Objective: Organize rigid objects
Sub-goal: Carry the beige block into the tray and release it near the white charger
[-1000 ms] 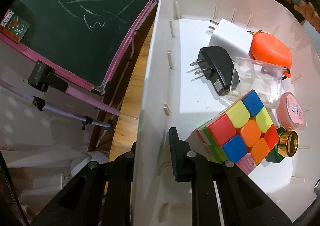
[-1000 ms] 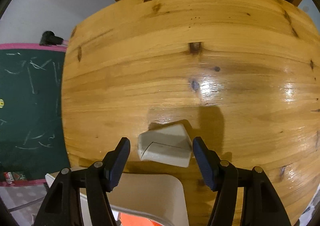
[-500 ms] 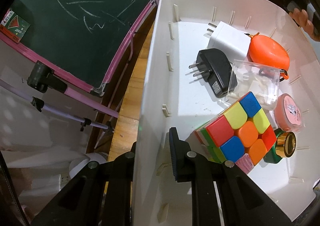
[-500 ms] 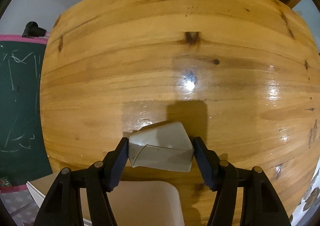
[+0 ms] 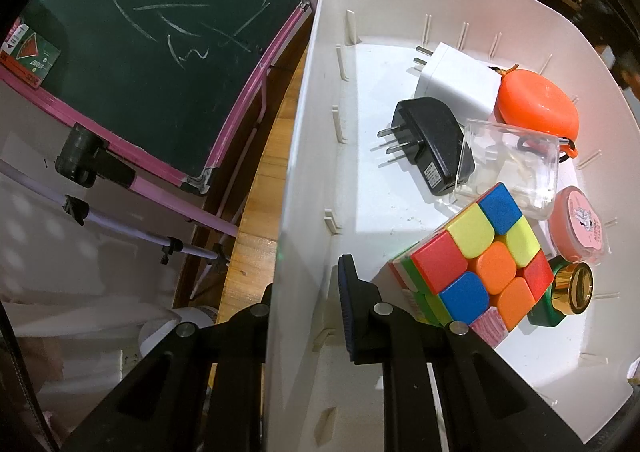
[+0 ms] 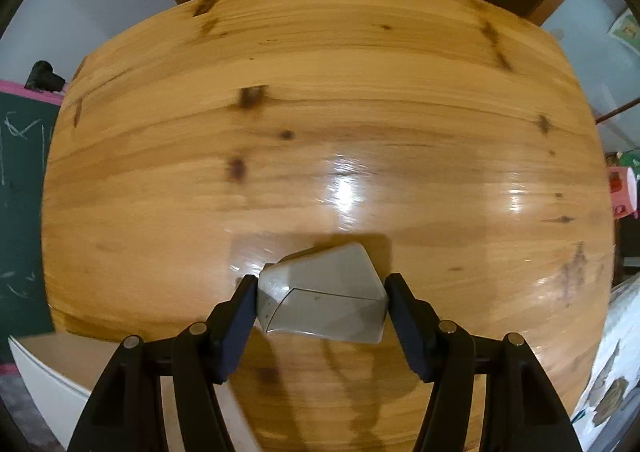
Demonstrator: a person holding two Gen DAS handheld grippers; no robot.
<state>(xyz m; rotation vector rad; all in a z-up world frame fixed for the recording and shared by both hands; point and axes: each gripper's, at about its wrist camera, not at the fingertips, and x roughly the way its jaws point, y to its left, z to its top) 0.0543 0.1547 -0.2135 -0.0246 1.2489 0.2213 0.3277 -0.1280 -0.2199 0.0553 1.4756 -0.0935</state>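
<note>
My left gripper [image 5: 308, 284] is shut on the side wall of a white plastic bin [image 5: 304, 132], one finger inside and one outside. In the bin lie a colourful puzzle cube [image 5: 476, 256], a black plug adapter [image 5: 432, 144], a white plug adapter [image 5: 456, 80], an orange case [image 5: 536, 108], a clear box [image 5: 512, 168], a pink round tin [image 5: 576, 228] and a green bottle with a gold cap [image 5: 560, 292]. Over the wooden table [image 6: 320, 112], my right gripper [image 6: 320, 292] points down. Both its pads press on a pale grey faceted object [image 6: 328, 300].
A green chalkboard with a pink frame [image 5: 152, 32] stands off the table's left edge and also shows as the chalkboard [image 6: 20, 172] in the right wrist view. The bin's corner [image 6: 48, 368] sits at the lower left there. Cluttered shelves lie beyond the table's far edge.
The right gripper's jaws closed onto the grey object, then carried it across the table; the bin slid towards the lower left of that view. The left gripper and bin stayed put.
</note>
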